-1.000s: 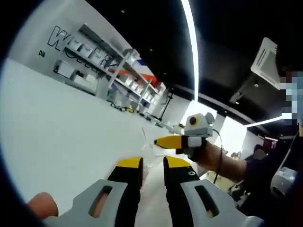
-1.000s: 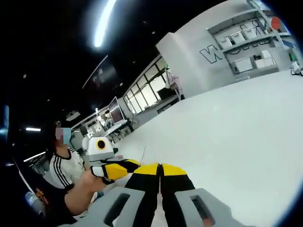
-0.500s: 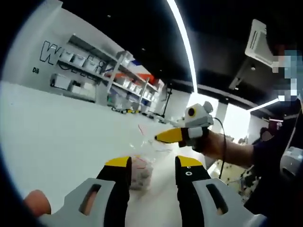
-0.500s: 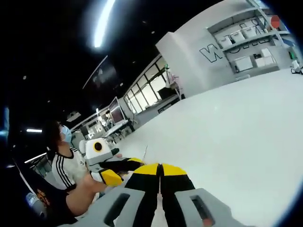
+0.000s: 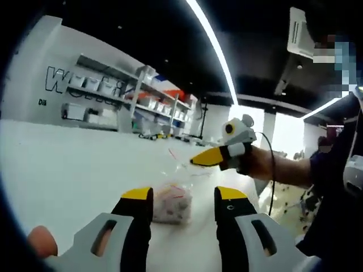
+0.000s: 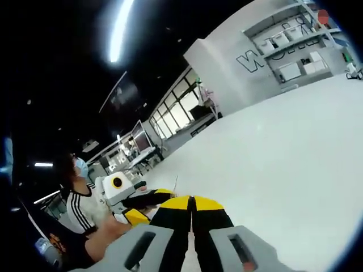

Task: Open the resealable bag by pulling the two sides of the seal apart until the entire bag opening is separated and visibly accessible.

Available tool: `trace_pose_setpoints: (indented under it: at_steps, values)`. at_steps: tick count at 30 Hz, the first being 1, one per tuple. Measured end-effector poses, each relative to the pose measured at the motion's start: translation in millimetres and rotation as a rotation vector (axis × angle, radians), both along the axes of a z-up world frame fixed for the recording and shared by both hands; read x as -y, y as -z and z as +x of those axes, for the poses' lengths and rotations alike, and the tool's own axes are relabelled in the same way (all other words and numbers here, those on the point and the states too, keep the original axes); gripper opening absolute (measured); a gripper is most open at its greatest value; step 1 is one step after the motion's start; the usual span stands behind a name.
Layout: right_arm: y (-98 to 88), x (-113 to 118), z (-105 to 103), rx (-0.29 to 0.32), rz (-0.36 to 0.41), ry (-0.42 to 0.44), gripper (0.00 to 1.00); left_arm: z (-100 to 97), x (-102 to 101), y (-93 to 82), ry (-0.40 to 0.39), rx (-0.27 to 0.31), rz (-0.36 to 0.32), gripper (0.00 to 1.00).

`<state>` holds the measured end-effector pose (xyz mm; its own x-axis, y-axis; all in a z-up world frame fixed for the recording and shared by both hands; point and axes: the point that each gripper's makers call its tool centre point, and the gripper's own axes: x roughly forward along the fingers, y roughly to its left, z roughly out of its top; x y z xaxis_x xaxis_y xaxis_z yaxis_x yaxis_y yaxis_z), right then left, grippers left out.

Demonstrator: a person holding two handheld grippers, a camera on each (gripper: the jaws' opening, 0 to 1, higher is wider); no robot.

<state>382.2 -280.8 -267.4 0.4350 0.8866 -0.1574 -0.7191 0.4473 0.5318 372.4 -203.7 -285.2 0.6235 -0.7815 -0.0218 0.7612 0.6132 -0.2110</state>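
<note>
Bag (image 5: pixel 172 202), one of it, clear and resealable, lies on the white surface (image 5: pixel 68 170) just beyond the left gripper (image 5: pixel 184 195), seen through the gap between that gripper's two yellow-tipped jaws. Its lower part is bunched and holds small pale pieces with red marks; what they are is too blurred to tell. The clear upper part of the bag rises to the right and far, with a thin red line near its top edge, towards the right gripper (image 5: pixel 195 161).

The left gripper's jaws stand wide apart and hold nothing, both tips near the bag but not touching it. In the left gripper view the right gripper comes in from the right, held by a hand (image 5: pixel 255 163) on a bare forearm, its yellow tip up at the bag's top; whether it pinches the film there is hard to make out.

In the right gripper view the right gripper (image 6: pixel 191 199) has its two jaws pressed together with only a hairline between them, and a thin sliver of clear film stands up just above the tips. The left gripper (image 6: pixel 142 207) shows to the left, low and near, its two jaws parted.

Shelves (image 5: pixel 108 96) with boxes line the far wall.
</note>
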Motion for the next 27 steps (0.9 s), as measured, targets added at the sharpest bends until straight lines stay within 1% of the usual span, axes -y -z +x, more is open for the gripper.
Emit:
trace_pose_setpoints:
  at_steps: [5,12,15,18,19,21,22,23,24,27]
  values:
    - [0.0,1,2,-0.004,0.002,0.003,0.0,0.8,-3,4.7,-0.01,0.021,0.032,0.48]
    - [0.4,1,1,-0.013,0.009,0.002,0.0,-3.3,0,6.7,0.002,0.02,0.052,0.59]
    - [-0.3,0,2,-0.014,0.011,0.002,0.0,-5.7,1,9.5,0.005,0.019,0.076,0.62]
    - [-0.6,0,2,-0.015,0.013,0.0,0.0,-9.3,1,12.6,0.009,0.018,0.099,0.69]
    - [-0.7,-1,1,-0.017,0.014,-0.001,0.0,-10.9,2,13.1,0.01,0.026,0.11,0.74]
    - [-0.9,-1,2,-0.019,0.016,0.0,0.0,-14.8,5,14.2,0.018,0.031,0.115,0.89]
    - [-1.0,-1,2,-0.02,0.017,0.0,0.0,-15.3,4,18.0,0.019,0.026,0.122,0.97]
    - [-1.1,-1,2,-0.02,0.018,0.0,0.0,-15.7,4,21.5,0.018,0.014,0.13,0.98]
    - [-1.0,-1,2,-0.022,0.019,0.001,0.0,-16.3,3,23.1,0.016,0.014,0.135,0.97]
    - [-1.3,0,3,-0.03,0.027,0.001,0.0,-18.2,1,27.1,0.012,0.0,0.147,0.98]
